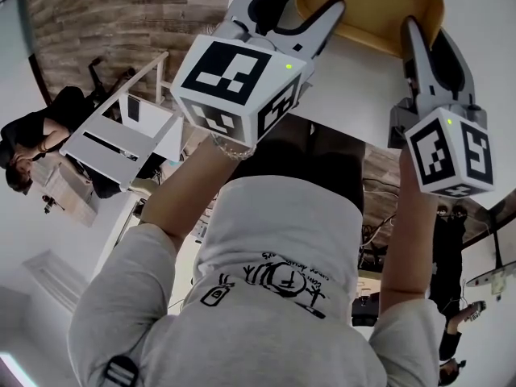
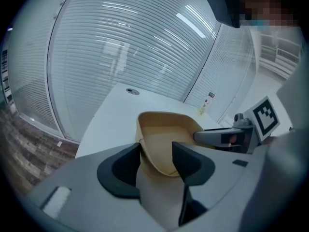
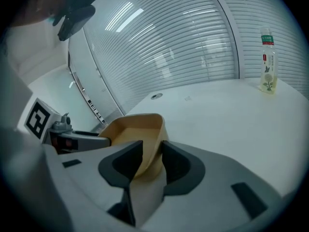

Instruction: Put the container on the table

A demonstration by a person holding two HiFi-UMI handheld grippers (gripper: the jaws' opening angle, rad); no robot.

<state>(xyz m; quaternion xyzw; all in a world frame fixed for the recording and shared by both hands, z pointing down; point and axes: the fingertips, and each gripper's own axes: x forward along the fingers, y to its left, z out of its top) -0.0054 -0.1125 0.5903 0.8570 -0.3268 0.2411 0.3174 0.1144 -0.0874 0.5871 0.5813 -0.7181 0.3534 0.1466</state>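
Holding a tan, open-topped container [image 1: 371, 6] from two sides, over the near part of a white desk [image 1: 347, 87]. On the left hand-held gripper [image 2: 157, 156], jaws closed down on one wall of the container, one jaw inside the rim and one outside. Same on the right hand-held gripper [image 3: 152, 158]: jaws pinched on the opposite wall, with the rim between them. Hard to tell whether resting on the desk top or held just above it. Farther back on the desk, well apart from the container, a clear bottle [image 3: 267, 64] with a green label, standing upright. Behind the desk, white slatted blinds [image 2: 120, 42] along the walls.
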